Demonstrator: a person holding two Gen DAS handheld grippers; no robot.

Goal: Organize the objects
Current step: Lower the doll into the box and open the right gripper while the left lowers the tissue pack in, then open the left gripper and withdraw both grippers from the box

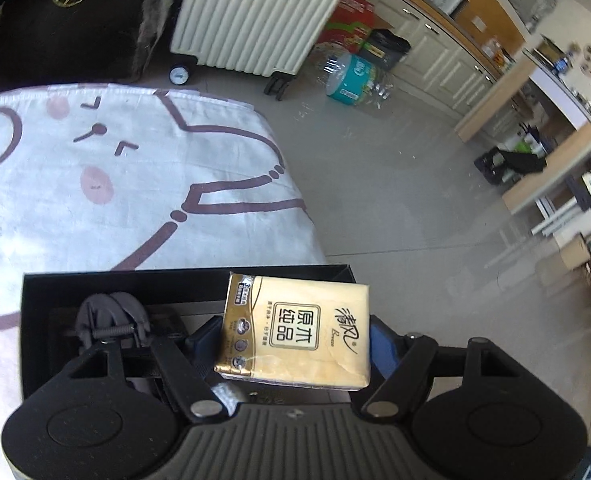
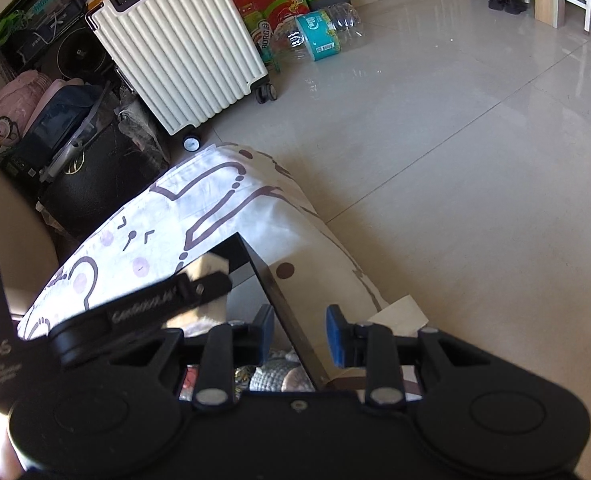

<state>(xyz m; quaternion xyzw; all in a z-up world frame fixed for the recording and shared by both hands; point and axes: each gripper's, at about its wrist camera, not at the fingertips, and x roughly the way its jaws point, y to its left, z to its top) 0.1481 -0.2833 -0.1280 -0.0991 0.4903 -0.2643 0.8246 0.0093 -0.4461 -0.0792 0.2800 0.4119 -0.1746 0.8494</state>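
Golden tissue pack (image 1: 295, 330) is pinched in the left hand-held gripper (image 1: 295, 340) above the black box (image 1: 39, 320); next, lower and release. Right hand-held gripper (image 2: 300, 334) straddles the box wall, spread.

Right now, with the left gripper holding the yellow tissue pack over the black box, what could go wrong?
1. The yellow plastic tissue pack juts past the black cardboard box's far rim; released here, it may tip out.
2. The box lies near the edge of the soft cartoon-print cloth; the open right gripper straddling its wall could push it off.
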